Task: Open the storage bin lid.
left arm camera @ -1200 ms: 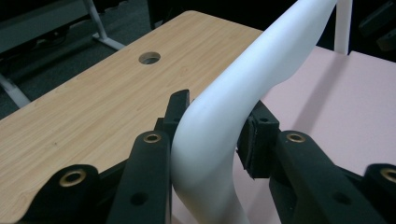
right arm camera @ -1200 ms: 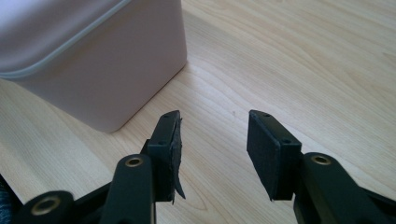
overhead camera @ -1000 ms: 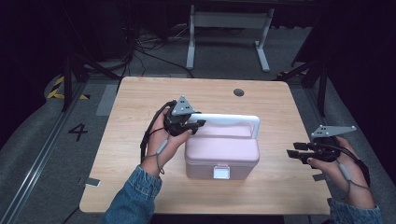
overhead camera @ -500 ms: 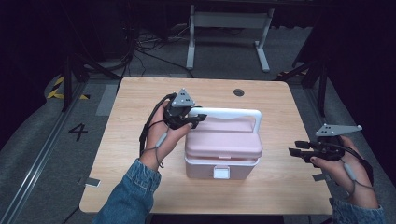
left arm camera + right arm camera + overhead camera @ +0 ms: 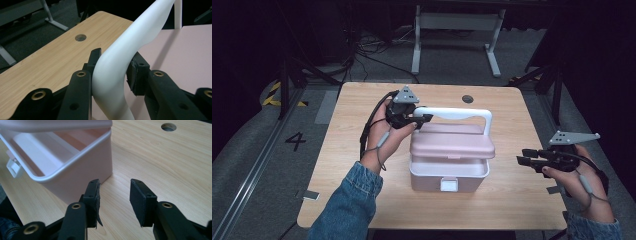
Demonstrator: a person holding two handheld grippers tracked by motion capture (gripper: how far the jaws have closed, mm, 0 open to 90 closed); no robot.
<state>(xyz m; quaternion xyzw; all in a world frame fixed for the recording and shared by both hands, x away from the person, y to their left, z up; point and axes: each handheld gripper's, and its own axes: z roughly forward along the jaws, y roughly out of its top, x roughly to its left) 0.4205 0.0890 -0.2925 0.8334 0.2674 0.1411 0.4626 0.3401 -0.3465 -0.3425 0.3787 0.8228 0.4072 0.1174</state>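
Observation:
A pink lidded box (image 5: 449,175) stands mid-table, its white latch (image 5: 449,185) facing the near edge. Its lid (image 5: 452,142) is raised off the base, and the right gripper view looks under it into the bare pale interior (image 5: 50,152). My left gripper (image 5: 419,120) is shut on the left bend of the white handle (image 5: 462,114), with the pads pressing both sides of the handle (image 5: 117,67). My right gripper (image 5: 524,156) hovers low to the right of the box. Its jaws have just been closing but stand apart with nothing between them (image 5: 113,195).
The wooden table (image 5: 512,200) has a round cable hole (image 5: 467,99) behind the box. A white desk frame (image 5: 457,30) stands on the dark floor beyond. A floor marking "4" (image 5: 295,141) lies to the left.
My left gripper has risen with the handle, tilting the lid up off the box base. The right hand has stayed in place.

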